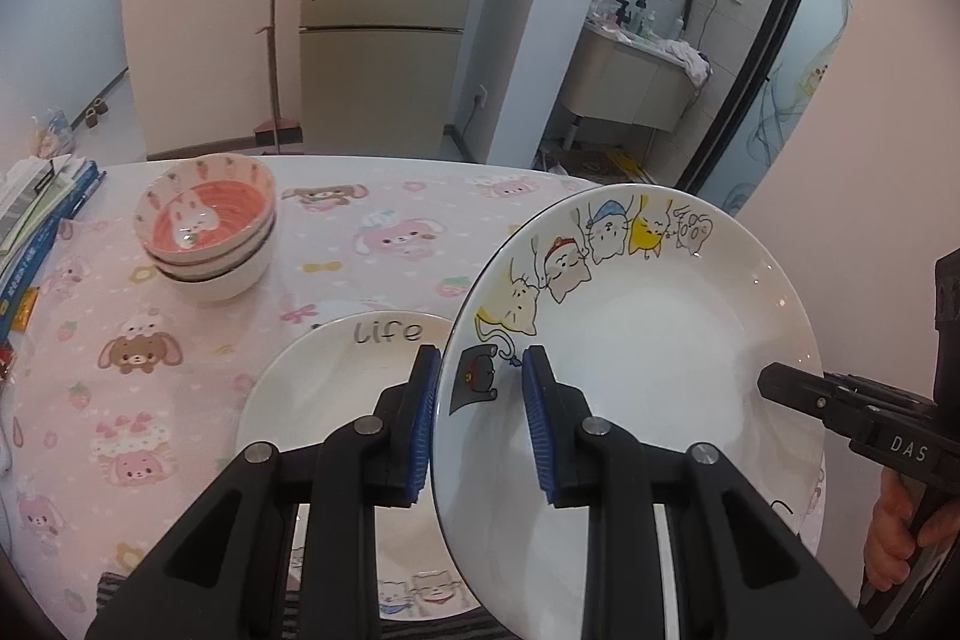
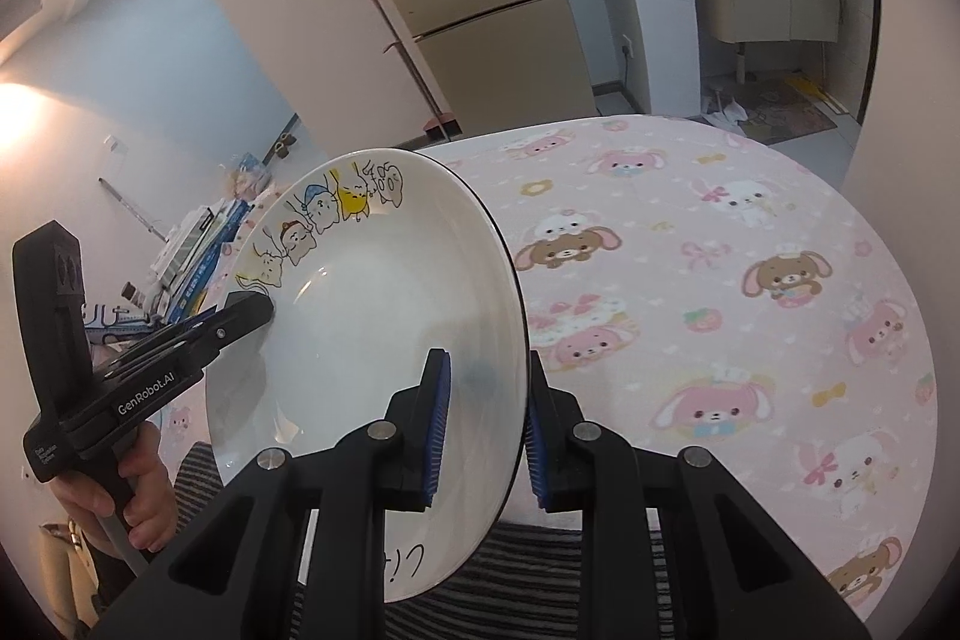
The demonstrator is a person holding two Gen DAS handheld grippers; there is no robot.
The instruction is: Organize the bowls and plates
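Cat plate (image 1: 648, 340) tilting above the surface (image 1: 336, 220); we are clamping its rim between both fingers, left gripper (image 1: 480, 418) and right gripper (image 2: 486, 424). "Life" plate (image 1: 336, 382) lying beyond our left fingers, stacked bowls (image 1: 207, 232) farther off.

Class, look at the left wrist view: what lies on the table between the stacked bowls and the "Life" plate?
Nothing: between the stacked bowls and the "Life" plate, only bare pink tablecloth shows in the left wrist view.

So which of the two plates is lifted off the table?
The cat-drawing plate, tilted and clamped at opposite rims by the left gripper and right gripper. The "Life" plate lies flat.
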